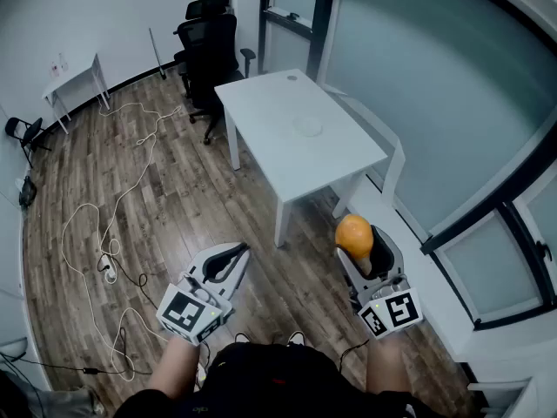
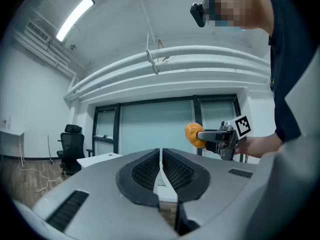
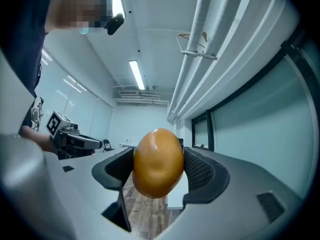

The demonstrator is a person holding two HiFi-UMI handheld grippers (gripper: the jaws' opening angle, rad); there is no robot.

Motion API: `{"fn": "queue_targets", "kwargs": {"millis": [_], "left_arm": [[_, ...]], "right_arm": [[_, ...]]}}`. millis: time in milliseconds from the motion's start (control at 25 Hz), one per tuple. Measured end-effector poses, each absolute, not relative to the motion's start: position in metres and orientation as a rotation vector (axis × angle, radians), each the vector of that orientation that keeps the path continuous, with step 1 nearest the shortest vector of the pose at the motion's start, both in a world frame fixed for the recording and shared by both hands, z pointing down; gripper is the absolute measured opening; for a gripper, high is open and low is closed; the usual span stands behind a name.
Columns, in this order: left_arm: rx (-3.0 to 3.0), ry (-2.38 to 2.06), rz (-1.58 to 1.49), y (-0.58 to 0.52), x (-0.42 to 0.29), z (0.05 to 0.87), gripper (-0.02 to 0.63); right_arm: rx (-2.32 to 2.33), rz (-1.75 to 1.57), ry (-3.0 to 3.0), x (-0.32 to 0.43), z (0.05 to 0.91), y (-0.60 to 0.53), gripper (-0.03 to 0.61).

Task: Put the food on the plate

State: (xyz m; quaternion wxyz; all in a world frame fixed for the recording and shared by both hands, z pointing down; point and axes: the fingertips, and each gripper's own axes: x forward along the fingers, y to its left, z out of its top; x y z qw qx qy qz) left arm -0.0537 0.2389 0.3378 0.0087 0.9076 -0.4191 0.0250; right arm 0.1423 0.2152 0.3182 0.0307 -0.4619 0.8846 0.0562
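An orange, egg-shaped piece of food (image 3: 158, 163) sits between the pads of my right gripper (image 3: 159, 170), which is shut on it with the jaws wide. In the head view the food (image 1: 353, 233) is held up at the lower right, well short of the white table (image 1: 270, 103). A faint round clear plate (image 1: 307, 127) lies on that table. My left gripper (image 1: 237, 252) is at the lower left, over the floor. Its jaws are shut and hold nothing (image 2: 160, 156). The left gripper view shows the food (image 2: 192, 134) off to the right.
Black office chairs (image 1: 209, 46) stand behind the table. A white cable (image 1: 113, 198) loops over the wooden floor at the left. A small white side table (image 1: 74, 81) stands against the far wall. A glass wall (image 1: 435, 85) runs along the right.
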Motion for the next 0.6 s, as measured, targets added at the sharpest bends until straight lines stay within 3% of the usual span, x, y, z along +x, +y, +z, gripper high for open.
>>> {"fn": "queue_targets", "kwargs": {"millis": [600], "left_arm": [[2.877,-1.252,0.045,0.2424,-0.0512,0.3399,0.035]], "right_arm": [[-1.446,0.185,2.716,0.1412,0.3178,0.2169,0.328]]}}
